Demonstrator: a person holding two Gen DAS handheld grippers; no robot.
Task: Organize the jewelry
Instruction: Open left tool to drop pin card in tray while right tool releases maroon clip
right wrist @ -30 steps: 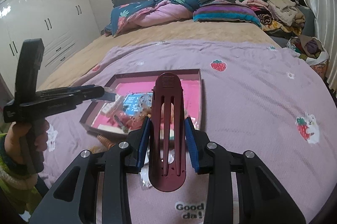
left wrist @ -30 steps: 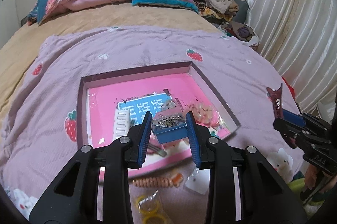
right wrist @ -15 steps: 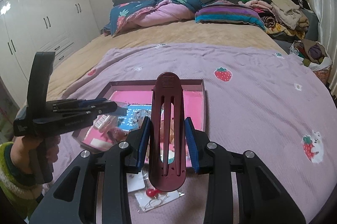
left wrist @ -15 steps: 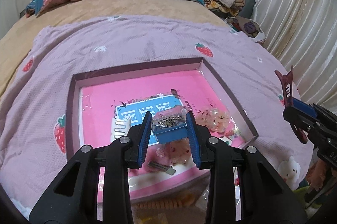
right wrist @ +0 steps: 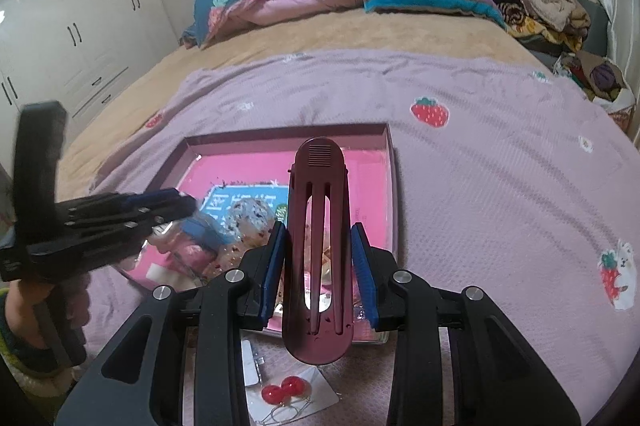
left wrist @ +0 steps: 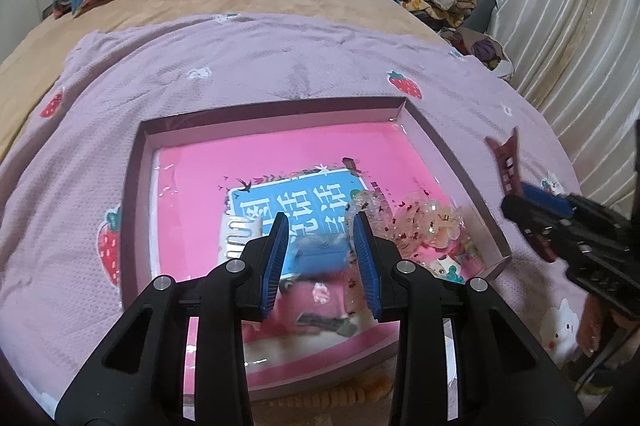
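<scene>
Two grippers are hovering over a shallow pink-lined tray (left wrist: 452, 162) that is lying on a lilac strawberry blanket (left wrist: 280, 66) near the foot edge of the bed. The left gripper (left wrist: 322, 250) is hanging above the tray's near half with a small blue clip (left wrist: 320, 258) between its jaws; the clip is blurred, and a gap is showing beside each pad, so the jaws are looking released rather than pressing on it. The right gripper (right wrist: 318, 266) is clenching a long maroon hair clip (right wrist: 318, 226), which is standing up between the blue pads over the tray's near right corner. Inside the tray a white comb (left wrist: 238, 232) and a clear sequined scrunchie (left wrist: 424, 222) are lying on a blue card. A red bead pair (right wrist: 282, 392) is resting on the blanket just outside the tray's near edge.
</scene>
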